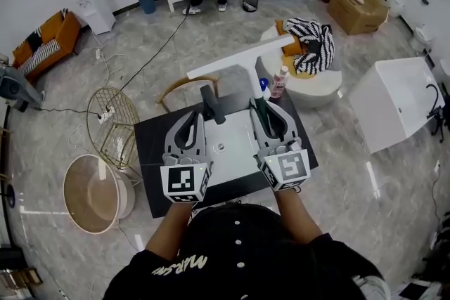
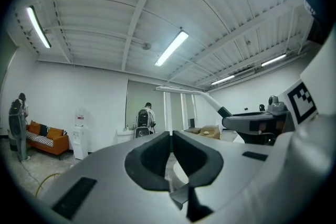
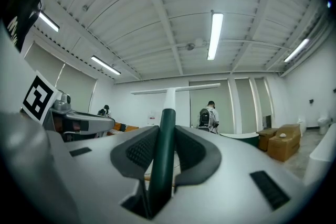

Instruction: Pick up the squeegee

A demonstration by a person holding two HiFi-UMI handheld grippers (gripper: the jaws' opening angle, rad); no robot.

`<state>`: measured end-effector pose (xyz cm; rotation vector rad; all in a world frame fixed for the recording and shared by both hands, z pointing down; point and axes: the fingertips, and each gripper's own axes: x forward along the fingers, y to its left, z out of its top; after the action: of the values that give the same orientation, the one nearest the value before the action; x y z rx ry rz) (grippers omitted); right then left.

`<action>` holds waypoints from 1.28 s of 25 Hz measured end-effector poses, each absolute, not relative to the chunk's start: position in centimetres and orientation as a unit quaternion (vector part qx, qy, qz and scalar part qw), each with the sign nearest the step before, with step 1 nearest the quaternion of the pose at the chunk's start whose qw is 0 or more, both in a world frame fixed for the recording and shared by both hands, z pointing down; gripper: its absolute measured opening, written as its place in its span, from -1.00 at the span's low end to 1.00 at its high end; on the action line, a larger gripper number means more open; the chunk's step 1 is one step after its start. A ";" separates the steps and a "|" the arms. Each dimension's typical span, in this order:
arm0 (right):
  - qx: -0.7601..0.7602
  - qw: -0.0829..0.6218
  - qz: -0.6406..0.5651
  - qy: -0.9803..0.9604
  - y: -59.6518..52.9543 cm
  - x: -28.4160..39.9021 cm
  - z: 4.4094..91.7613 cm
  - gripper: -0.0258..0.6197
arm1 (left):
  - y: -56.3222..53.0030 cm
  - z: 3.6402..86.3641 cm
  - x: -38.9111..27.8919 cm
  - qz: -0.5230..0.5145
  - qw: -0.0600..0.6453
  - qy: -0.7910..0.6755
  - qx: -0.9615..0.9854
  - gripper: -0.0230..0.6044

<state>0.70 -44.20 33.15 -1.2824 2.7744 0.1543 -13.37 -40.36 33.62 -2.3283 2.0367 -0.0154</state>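
The squeegee (image 1: 239, 57) has a long white blade, a white stem and a dark green handle. It is lifted above the sink, blade away from me and up. My right gripper (image 1: 259, 107) is shut on the green handle (image 3: 164, 155), which runs up between its pads to the blade (image 3: 176, 90). My left gripper (image 1: 200, 112) hangs beside it on the left with its pads together and nothing between them (image 2: 171, 136). The left gripper view shows the blade (image 2: 181, 89) and the right gripper (image 2: 257, 123) at the right.
Below the grippers a white sink basin (image 1: 235, 151) sits in a black counter (image 1: 151, 158), with a dark faucet (image 1: 211, 103). A pink bottle (image 1: 280, 81), a round white table (image 1: 323, 91), a gold wire stool (image 1: 112, 123), a round tub (image 1: 88, 193) and a white bathtub (image 1: 397, 102) stand around.
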 end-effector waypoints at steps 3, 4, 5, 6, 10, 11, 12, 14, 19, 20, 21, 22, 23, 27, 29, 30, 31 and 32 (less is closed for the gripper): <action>-0.425 0.037 0.049 0.903 -43.9 1.0 33.3 -0.65 | -40.0 33.6 -13.1 -0.007 0.024 0.658 -0.753 -0.85; -0.426 0.036 0.047 0.903 -43.9 1.1 33.4 -0.65 | -39.9 33.6 -13.0 -0.007 0.022 0.658 -0.752 -0.85; -0.426 0.034 0.043 0.903 -43.8 1.1 33.6 -0.65 | -39.8 33.7 -12.9 -0.007 0.021 0.659 -0.752 -0.85; -0.425 0.033 0.038 0.904 -43.7 1.1 33.9 -0.65 | -39.7 33.8 -12.9 -0.008 0.019 0.660 -0.751 -0.85; -0.419 0.023 0.032 0.907 -43.3 0.6 34.5 -0.65 | -39.3 34.2 -13.2 -0.009 0.012 0.667 -0.745 -0.85; -0.418 0.022 0.033 0.908 -43.1 0.5 34.6 -0.65 | -39.2 34.4 -13.3 -0.009 0.009 0.669 -0.743 -0.85; -0.417 0.022 0.035 0.908 -43.1 0.4 34.7 -0.65 | -39.1 34.6 -13.4 -0.009 0.008 0.671 -0.742 -0.85; -0.414 0.023 0.037 0.909 -43.0 0.1 34.7 -0.65 | -38.9 34.9 -13.6 -0.011 0.006 0.673 -0.739 -0.85; -0.409 0.022 0.032 0.912 -43.0 -0.4 34.8 -0.65 | -38.6 35.1 -14.4 -0.013 0.003 0.679 -0.734 -0.85; -0.408 0.021 0.032 0.912 -43.0 -0.4 34.8 -0.65 | -38.6 35.1 -14.5 -0.013 0.003 0.680 -0.733 -0.85; -0.408 0.020 0.033 0.912 -43.0 -0.5 34.8 -0.65 | -38.6 35.2 -14.6 -0.013 0.003 0.681 -0.733 -0.85; -0.407 0.020 0.033 0.913 -43.0 -0.5 34.8 -0.65 | -38.6 35.2 -14.6 -0.013 0.002 0.681 -0.732 -0.85; -0.405 0.019 0.034 0.913 -43.0 -0.6 34.9 -0.65 | -38.6 35.2 -14.7 -0.014 0.002 0.682 -0.732 -0.85; -0.402 0.016 0.034 0.915 -42.9 -0.8 34.9 -0.65 | -38.6 35.1 -14.7 -0.014 0.002 0.682 -0.732 -0.85; -0.403 0.017 0.033 0.915 -43.1 -0.8 34.9 -0.65 | -38.7 35.0 -14.6 -0.014 0.003 0.681 -0.732 -0.85; -0.403 0.017 0.033 0.914 -43.2 -0.7 34.9 -0.65 | -38.8 35.0 -14.6 -0.014 0.004 0.681 -0.733 -0.85; -0.404 0.018 0.033 0.914 -43.2 -0.7 34.9 -0.65 | -38.9 35.0 -14.5 -0.014 0.004 0.680 -0.733 -0.85; -0.404 0.017 0.034 0.914 -43.2 -0.7 34.9 -0.65 | -38.9 35.0 -14.5 -0.014 0.004 0.680 -0.733 -0.85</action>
<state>-0.65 -43.24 34.89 -1.2550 2.8401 0.1046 -14.50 -38.90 35.05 -2.2969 2.1314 -0.0425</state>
